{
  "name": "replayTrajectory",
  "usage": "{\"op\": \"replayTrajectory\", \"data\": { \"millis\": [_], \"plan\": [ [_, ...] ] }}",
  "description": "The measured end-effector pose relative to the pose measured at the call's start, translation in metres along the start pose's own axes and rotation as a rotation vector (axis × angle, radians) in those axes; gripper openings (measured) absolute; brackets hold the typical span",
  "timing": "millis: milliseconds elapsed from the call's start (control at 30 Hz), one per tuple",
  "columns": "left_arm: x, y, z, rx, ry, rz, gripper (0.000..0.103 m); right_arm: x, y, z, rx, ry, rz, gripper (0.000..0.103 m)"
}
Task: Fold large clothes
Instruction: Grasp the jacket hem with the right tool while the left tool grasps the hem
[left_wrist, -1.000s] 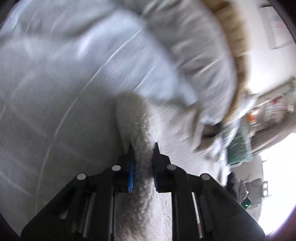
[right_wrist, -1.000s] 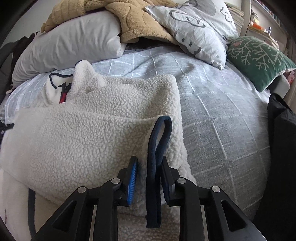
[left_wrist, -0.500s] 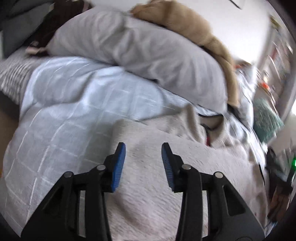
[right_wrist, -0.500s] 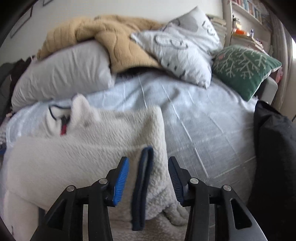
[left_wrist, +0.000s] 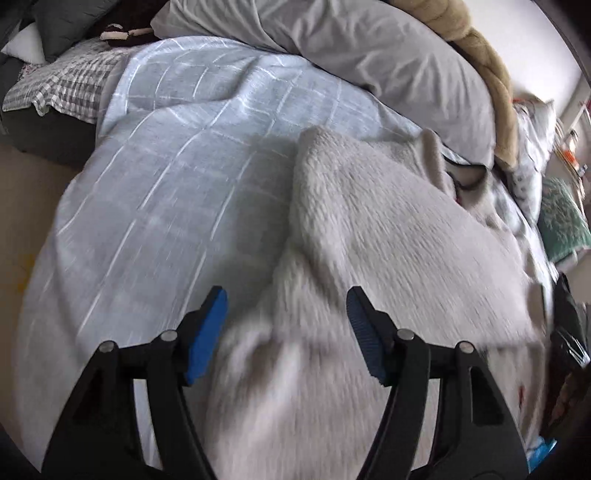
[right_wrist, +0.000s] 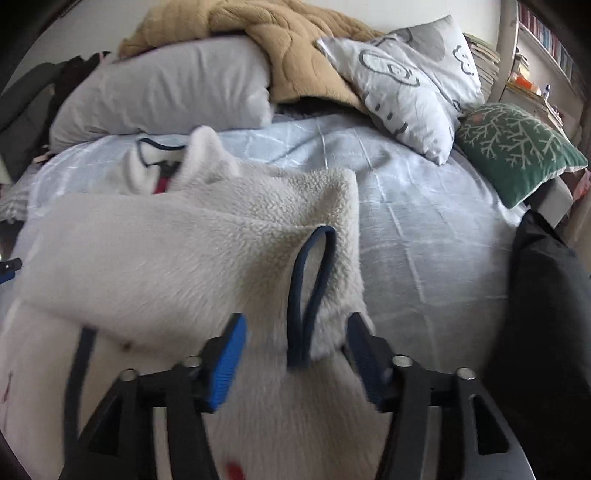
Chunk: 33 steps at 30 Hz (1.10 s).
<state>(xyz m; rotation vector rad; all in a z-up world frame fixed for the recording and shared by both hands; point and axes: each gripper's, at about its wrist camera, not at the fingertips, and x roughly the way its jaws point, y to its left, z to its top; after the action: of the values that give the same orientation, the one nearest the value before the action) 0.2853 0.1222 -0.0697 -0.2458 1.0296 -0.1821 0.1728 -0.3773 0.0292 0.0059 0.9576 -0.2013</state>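
A white fleece jacket (left_wrist: 388, 240) lies on the grey checked bed cover (left_wrist: 177, 177), with its sleeves folded across the body. My left gripper (left_wrist: 284, 314) is open and empty just above the jacket's left edge. In the right wrist view the jacket (right_wrist: 166, 258) shows a navy-trimmed cuff (right_wrist: 310, 291) lying on the folded sleeve. My right gripper (right_wrist: 295, 339) is open, with the cuff between its jaws but not held. The collar (right_wrist: 162, 162) with its navy trim lies at the far end.
A grey pillow (right_wrist: 166, 92), a tan blanket (right_wrist: 277, 44), a patterned pillow (right_wrist: 406, 74) and a green cushion (right_wrist: 517, 144) crowd the head of the bed. A black garment (right_wrist: 543, 295) lies at the right edge. A checked cloth (left_wrist: 62, 88) lies far left.
Both grippers have let go of the jacket and opened wide. The left one drew back from the fleece it held; the right one released the navy cuff, which now lies on the sleeve.
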Motion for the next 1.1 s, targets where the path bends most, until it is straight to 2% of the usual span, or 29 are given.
{"op": "replayTrajectory", "data": {
  "millis": [67,200,300,433,567,733,833,933,1033,1100],
  "plan": [
    [-0.017,0.000,-0.012,0.017,0.044,-0.024,0.075,-0.025,-0.008,-0.008,0.008,0.000,0.030,0.069],
    [-0.041,0.001,-0.041,0.047,0.124,-0.062,0.076,-0.063,-0.023,-0.032,0.029,0.018,0.101,0.074],
    [-0.054,0.008,-0.066,0.086,0.218,-0.061,0.076,-0.089,-0.025,-0.059,0.016,0.055,0.145,0.075],
    [-0.068,0.026,-0.103,0.125,0.293,-0.080,0.076,-0.110,-0.031,-0.101,-0.005,0.156,0.202,0.075],
    [-0.071,0.045,-0.126,0.092,0.384,-0.143,0.076,-0.116,-0.042,-0.137,0.037,0.257,0.268,0.075],
    [-0.062,0.064,-0.152,0.011,0.518,-0.245,0.076,-0.115,-0.059,-0.168,0.093,0.324,0.316,0.075],
    [-0.056,0.066,-0.166,0.018,0.573,-0.271,0.076,-0.110,-0.073,-0.182,0.151,0.378,0.373,0.075],
    [-0.050,0.065,-0.179,0.018,0.630,-0.331,0.076,-0.103,-0.082,-0.195,0.210,0.420,0.438,0.075],
    [-0.048,0.064,-0.184,-0.018,0.666,-0.449,0.075,-0.094,-0.082,-0.207,0.243,0.460,0.501,0.075],
    [-0.047,0.061,-0.185,-0.015,0.681,-0.491,0.075,-0.087,-0.078,-0.213,0.250,0.485,0.520,0.075]
  ]
}}
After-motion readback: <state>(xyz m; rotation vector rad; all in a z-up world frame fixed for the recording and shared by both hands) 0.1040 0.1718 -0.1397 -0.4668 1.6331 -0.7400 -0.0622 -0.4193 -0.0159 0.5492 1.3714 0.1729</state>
